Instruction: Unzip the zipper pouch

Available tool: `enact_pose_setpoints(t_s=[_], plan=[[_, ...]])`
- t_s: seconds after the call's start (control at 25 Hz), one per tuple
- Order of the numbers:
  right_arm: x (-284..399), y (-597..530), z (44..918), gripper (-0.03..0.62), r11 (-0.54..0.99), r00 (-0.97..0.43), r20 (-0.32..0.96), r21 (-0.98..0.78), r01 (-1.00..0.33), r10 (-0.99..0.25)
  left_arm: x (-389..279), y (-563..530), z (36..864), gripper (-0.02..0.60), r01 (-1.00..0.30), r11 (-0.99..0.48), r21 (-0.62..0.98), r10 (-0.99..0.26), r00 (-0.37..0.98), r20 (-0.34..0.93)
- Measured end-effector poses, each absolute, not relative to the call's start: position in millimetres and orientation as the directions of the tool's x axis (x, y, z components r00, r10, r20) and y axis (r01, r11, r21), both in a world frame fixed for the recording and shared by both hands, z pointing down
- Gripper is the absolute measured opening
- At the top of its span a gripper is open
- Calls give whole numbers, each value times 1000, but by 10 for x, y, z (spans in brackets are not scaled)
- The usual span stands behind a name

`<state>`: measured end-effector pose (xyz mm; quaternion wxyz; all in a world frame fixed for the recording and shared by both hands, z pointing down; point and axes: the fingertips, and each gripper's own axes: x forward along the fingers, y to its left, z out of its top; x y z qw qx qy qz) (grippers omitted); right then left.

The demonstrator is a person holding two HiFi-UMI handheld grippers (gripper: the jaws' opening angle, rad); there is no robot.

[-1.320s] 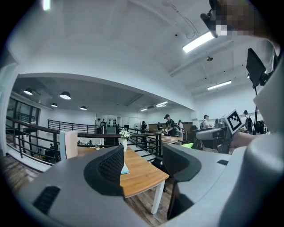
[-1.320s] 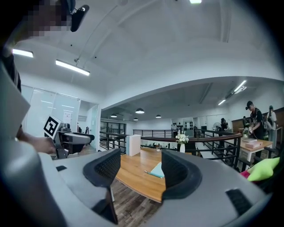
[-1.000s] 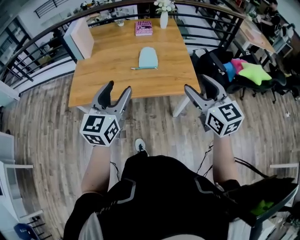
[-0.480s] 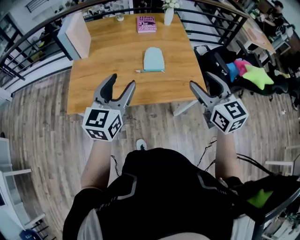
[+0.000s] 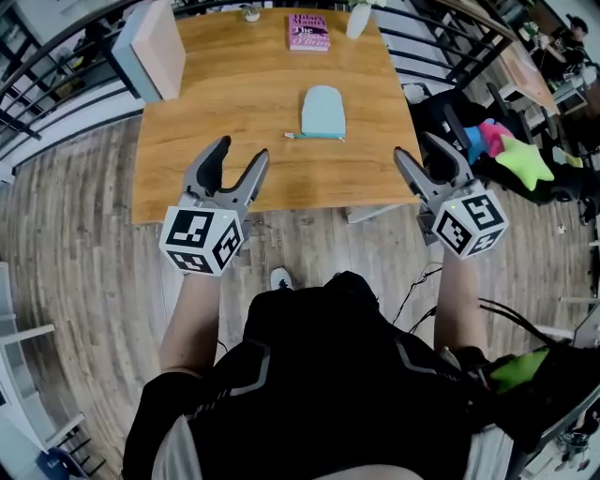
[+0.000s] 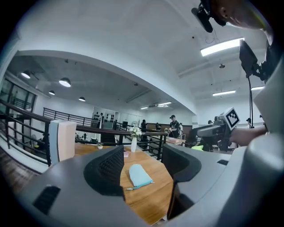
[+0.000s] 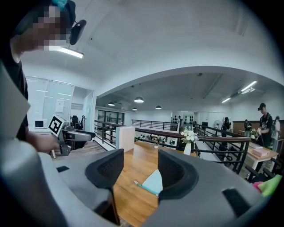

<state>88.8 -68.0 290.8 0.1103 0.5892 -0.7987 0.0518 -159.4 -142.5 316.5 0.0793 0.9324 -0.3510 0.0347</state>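
1. Hovering at the near edge of the desk (image 5: 234, 112), the left tongs (image 5: 240, 155) are released: jaws apart, nothing between the pads.
2. The right tongs (image 5: 419, 148), by the desk's near right corner, are also released and empty. Their jaws have just been closing a little but are still clearly apart.
3. The zipper pouch (image 5: 322, 111), pale blue, lies flat on the desk ahead of both tongs, about midway between them and well apart from each. Its straight zipper edge faces the tongs.
4. Beyond the pouch, at the far edge, lie a pink book (image 5: 309, 31) and, toward the right tongs' side, a white vase (image 5: 359, 19).
5. Out past the right tongs, off the desk, sits a green star-shaped cushion (image 5: 525, 159).
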Motion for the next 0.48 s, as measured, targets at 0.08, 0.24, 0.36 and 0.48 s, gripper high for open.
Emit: enact_pose_setpoints(t_s=[0.08, 0.24, 0.36, 0.48], plan=[[944, -812, 2950, 250, 306, -288, 241, 41, -951, -927, -1579, -1488, 3194, 288, -661, -742, 110, -648, 750, 131], [1116, -1055, 3037, 250, 340, -326, 234, 22, -940, -916, -1453, -1614, 3261, 288, -685, -722, 96, -672, 728, 135], [1282, -1280, 3154, 250, 382, -365, 238, 24, -924, -900, -1287, -1695, 3348, 288, -705, -704, 83, -691, 708, 149], [1477, -1511, 3266, 256, 424, -406, 253, 15, -906, -878, -1108, -1762, 3404, 288, -725, -684, 83, -706, 686, 176]])
